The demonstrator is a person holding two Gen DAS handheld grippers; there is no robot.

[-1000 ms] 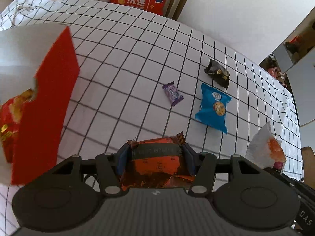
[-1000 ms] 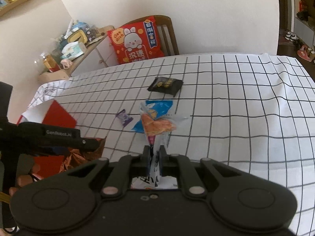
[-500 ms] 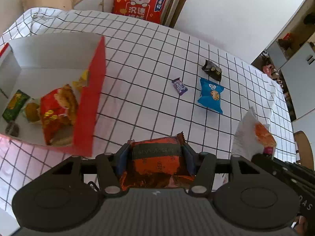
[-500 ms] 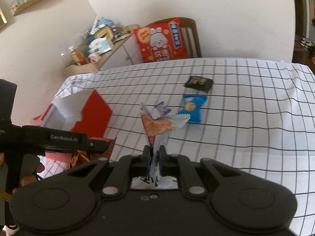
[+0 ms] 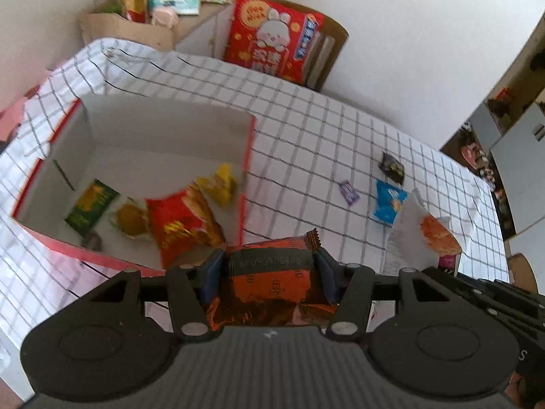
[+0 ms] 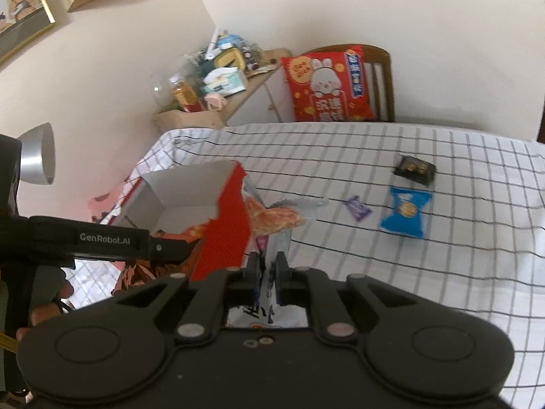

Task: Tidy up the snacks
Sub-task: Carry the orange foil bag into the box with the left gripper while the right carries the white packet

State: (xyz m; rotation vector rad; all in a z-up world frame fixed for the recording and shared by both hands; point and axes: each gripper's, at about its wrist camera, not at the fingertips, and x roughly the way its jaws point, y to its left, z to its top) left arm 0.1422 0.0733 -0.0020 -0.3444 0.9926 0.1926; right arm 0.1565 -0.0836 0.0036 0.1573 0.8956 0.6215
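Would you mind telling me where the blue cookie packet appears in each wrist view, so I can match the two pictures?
Left wrist view: the blue cookie packet lies right of centre on the checked cloth, beside the purple candy.
Right wrist view: the packet lies right of centre, in front of the black packet.
Shared landmark: the red rabbit bag on the chair.

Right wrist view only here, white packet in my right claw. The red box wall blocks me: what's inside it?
Observer: A red packet, a yellow packet and a green packet lie on the floor of the box.
Operator: What's the left claw carrying?
Observer: The left claw is shut on an orange packet, gripped by both sides.
Operator: Is it over the box?
Observer: Not yet; it appears just outside the near right corner.
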